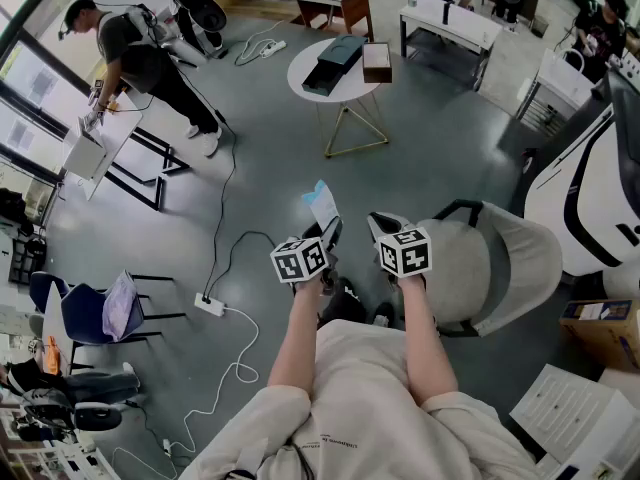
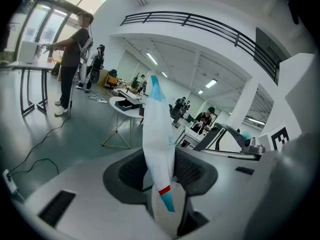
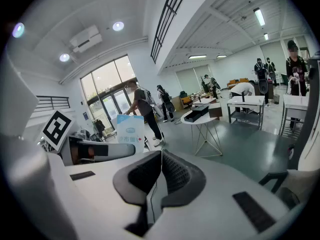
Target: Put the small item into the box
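Note:
My left gripper (image 1: 328,236) is shut on a small white packet (image 1: 322,206) with a light blue end. In the left gripper view the packet (image 2: 159,139) stands upright between the jaws and shows a red stripe low down. Beside it, my right gripper (image 1: 385,226) is shut with nothing in it; its pads (image 3: 172,176) meet in a thin line. Ahead across the floor, a round white table (image 1: 305,63) carries an open black box (image 1: 335,60) and a brown box (image 1: 377,61). The right gripper view shows the packet (image 3: 130,129) at left and the table (image 3: 204,118) beyond.
A grey office chair (image 1: 500,263) stands close on my right. A power strip (image 1: 208,305) with white and black cables lies on the floor at left, near a blue chair (image 1: 95,313). A person (image 1: 140,63) bends over a desk at far left. White desks (image 1: 450,18) stand behind the round table.

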Motion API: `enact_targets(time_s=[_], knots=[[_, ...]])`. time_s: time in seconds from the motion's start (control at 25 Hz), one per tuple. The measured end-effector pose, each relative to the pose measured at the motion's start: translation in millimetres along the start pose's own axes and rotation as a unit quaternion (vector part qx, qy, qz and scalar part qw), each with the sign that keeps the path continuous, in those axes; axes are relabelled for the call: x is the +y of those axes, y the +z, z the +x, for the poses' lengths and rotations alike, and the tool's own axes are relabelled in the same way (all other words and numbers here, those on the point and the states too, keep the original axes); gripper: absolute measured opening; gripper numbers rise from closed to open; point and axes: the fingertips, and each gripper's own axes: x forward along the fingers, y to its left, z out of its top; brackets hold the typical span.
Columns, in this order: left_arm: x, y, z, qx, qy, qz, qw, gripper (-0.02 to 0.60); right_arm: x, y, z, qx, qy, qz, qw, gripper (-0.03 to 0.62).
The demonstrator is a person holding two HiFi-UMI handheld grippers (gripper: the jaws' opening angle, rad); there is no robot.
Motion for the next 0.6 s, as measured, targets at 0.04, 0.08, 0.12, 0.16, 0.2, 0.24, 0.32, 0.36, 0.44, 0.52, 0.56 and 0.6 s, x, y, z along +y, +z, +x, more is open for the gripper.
enact_targets(time_s=[0.04, 0.08, 0.12, 0.16, 0.2, 0.24, 0.32, 0.36, 0.44, 0.52, 0.56, 0.6], knots=[[-2, 0, 1, 0.001, -0.001, 0.001, 1.0000, 0.158, -1, 0, -1, 0.000, 0.000, -0.001, 1.000, 0.036], [-4, 0, 3, 0.001, -0.002, 0.003, 1.0000, 0.158, -1, 0, -2, 0.000, 0.000, -0.001, 1.000, 0.036], [-6, 0, 4, 0.002, -0.003, 0.004, 1.0000, 0.158, -3, 0, -3, 0.000, 0.000, -0.002, 1.000, 0.036], [-8, 0, 6, 0.002, -0.003, 0.005, 1.0000, 0.158, -5, 1, -5, -0.001, -0.001, -0.002, 1.000, 0.036], [-11, 0, 7, 0.002, -0.004, 0.007, 1.0000, 0.158, -7, 3, -6, -0.002, -0.003, -0.002, 1.000, 0.036], [-13, 1, 9, 0.002, -0.004, 0.008, 1.0000, 0.158, -9, 4, -7, -0.003, -0.004, -0.001, 1.000, 0.036], [-15, 2, 10, 0.002, -0.003, 0.013, 0.9999, 0.158, -13, 6, -9, -0.003, -0.004, 0.002, 1.000, 0.037], [-16, 3, 10, 0.002, -0.002, 0.015, 0.9999, 0.158, -14, 6, -9, -0.003, -0.004, 0.003, 1.000, 0.036], [-15, 5, 7, -0.002, 0.002, 0.019, 0.9998, 0.158, -16, 5, -9, -0.007, -0.007, 0.007, 1.000, 0.037], [-14, 6, 1, -0.008, 0.008, 0.020, 0.9997, 0.158, -21, 9, -10, -0.027, -0.019, 0.019, 0.999, 0.037], [-12, 7, -3, -0.010, 0.010, 0.022, 0.9997, 0.158, -23, 11, -12, -0.039, -0.023, 0.027, 0.999, 0.037], [-11, 8, -6, -0.012, 0.013, 0.024, 0.9995, 0.158, -24, 14, -12, -0.047, -0.021, 0.035, 0.998, 0.037]])
